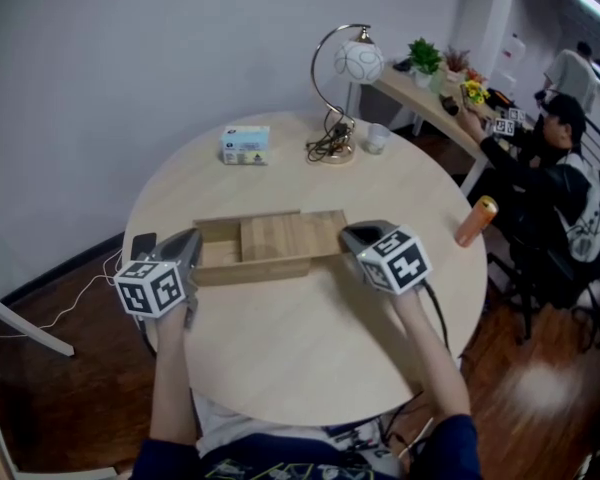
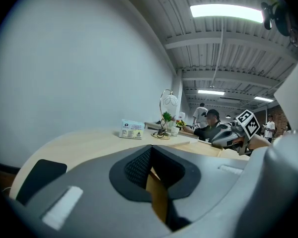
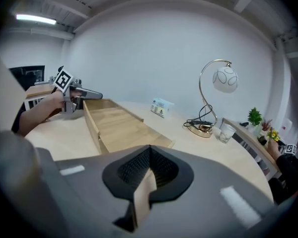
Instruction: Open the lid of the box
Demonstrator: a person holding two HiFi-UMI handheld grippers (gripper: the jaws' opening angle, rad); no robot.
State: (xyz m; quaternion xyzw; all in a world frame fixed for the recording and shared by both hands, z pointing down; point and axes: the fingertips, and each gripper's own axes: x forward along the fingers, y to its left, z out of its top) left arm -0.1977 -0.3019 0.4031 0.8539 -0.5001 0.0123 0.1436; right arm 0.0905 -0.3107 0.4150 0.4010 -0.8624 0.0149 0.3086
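A long wooden box lies across the middle of the round table. Its sliding lid is shifted toward the right end, so the left part of the box's inside shows. My left gripper is at the box's left end, and in the left gripper view the left gripper is shut on a thin wooden edge of the box. My right gripper is at the right end. In the right gripper view the right gripper is shut on the lid's end, with the lid running away toward the left gripper.
A gold arc lamp, a small printed carton and a glass cup stand at the table's far side. An orange can stands at the right edge, and a black phone lies at the left edge. A person sits to the right.
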